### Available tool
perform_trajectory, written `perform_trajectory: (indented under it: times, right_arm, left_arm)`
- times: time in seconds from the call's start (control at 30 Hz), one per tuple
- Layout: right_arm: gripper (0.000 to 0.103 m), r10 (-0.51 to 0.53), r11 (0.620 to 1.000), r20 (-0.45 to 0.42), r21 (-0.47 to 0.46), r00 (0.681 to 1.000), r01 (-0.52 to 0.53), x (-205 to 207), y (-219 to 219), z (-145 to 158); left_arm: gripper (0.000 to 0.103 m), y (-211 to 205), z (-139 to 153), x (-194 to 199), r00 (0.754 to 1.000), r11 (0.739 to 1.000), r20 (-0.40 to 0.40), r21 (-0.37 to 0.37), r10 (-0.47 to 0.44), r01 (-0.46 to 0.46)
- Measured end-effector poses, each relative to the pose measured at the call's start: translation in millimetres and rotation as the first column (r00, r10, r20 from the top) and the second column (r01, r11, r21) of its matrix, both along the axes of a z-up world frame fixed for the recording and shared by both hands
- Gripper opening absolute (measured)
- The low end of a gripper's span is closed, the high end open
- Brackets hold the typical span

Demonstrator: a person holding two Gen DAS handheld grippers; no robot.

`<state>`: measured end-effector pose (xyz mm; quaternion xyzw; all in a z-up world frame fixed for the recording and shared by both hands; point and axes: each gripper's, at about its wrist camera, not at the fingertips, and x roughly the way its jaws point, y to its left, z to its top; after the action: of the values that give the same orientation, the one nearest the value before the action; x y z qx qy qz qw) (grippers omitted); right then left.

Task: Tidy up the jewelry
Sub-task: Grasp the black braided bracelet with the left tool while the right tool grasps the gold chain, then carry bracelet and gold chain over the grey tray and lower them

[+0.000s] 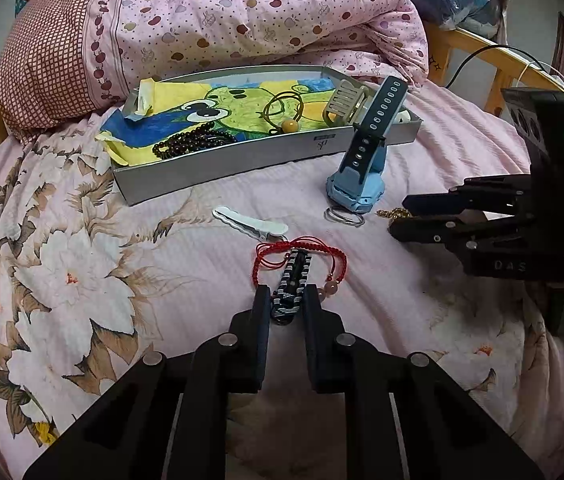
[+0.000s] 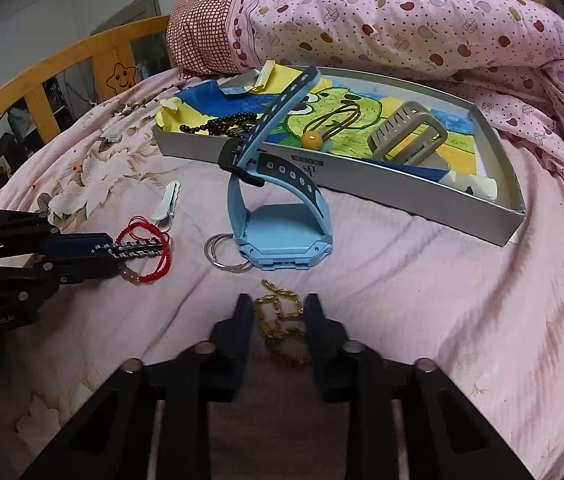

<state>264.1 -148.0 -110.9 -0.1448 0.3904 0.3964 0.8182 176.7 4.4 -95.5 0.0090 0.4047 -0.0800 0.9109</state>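
I am looking down my left gripper (image 1: 286, 300) and seeing its jaws closing in on either side of the black-and-white braided bracelet (image 1: 292, 284), which is lying on the pink bedspread (image 1: 402, 320) inside the loop of a red string bracelet (image 1: 302, 258); from the right wrist view the braid is sitting gripped between those two fingers, so I am reading it as pinched. My right gripper (image 2: 277, 312) is hanging with its jaws spread, a gold chain (image 2: 279, 320) lying loose on the cloth in the gap between them and touching neither finger that I can make out. Just beyond the chain, the blue watch (image 2: 282, 236) is standing on its face with the strap arching upward, its long strap end leaning over the near wall of the grey tray (image 2: 362, 192), and a pair of metal rings (image 2: 221, 254) is resting against its left corner. A white hair clip (image 1: 247, 222) is lying between the red string bracelet and the tray. In the tray I am seeing a dark bead strand (image 1: 189, 142), an olive hair tie with an amber bead (image 1: 282, 114) and a beige claw clip (image 1: 344, 102), all on a drawn paper lining (the tray's right end is looking least crowded). The folded quilt (image 1: 241, 20) is pressing against the tray's far wall, while bare bedspread is lying open to the right of the watch.
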Motion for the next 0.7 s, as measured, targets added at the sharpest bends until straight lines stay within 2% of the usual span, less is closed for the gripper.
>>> perform_trajectory:
  times: [0.23, 0.43, 0.57, 0.7]
  right_arm:
    - [0.022, 0.029, 0.999, -0.014, -0.015, 0.999, -0.03, -14.1, 4.7, 1.5]
    - [0.021, 0.018, 1.0, -0.09, -0.014, 0.996, -0.019, -28.9, -0.4, 3.4]
    - [0.021, 0.001, 1.0, -0.13, 0.01, 0.991, 0.0, -41.0, -5.9, 9.0]
    - [0.021, -0.02, 0.998, -0.135, 0.063, 0.991, 0.028, -49.6, -12.7, 22.5]
  left_arm:
    - [0.013, -2.6, 2.1, -10.9, 1.0, 1.0, 0.003, -0.003, 0.007, -0.006]
    - [0.013, -3.3, 7.9, -26.5, 1.0, 0.999, 0.006, -0.031, 0.011, -0.011]
    - [0.012, -5.7, 8.9, -33.2, 1.0, 0.999, -0.006, -0.043, 0.007, -0.007]
    - [0.012, -7.5, 12.0, -37.4, 1.0, 0.998, -0.007, -0.064, 0.014, -0.014]
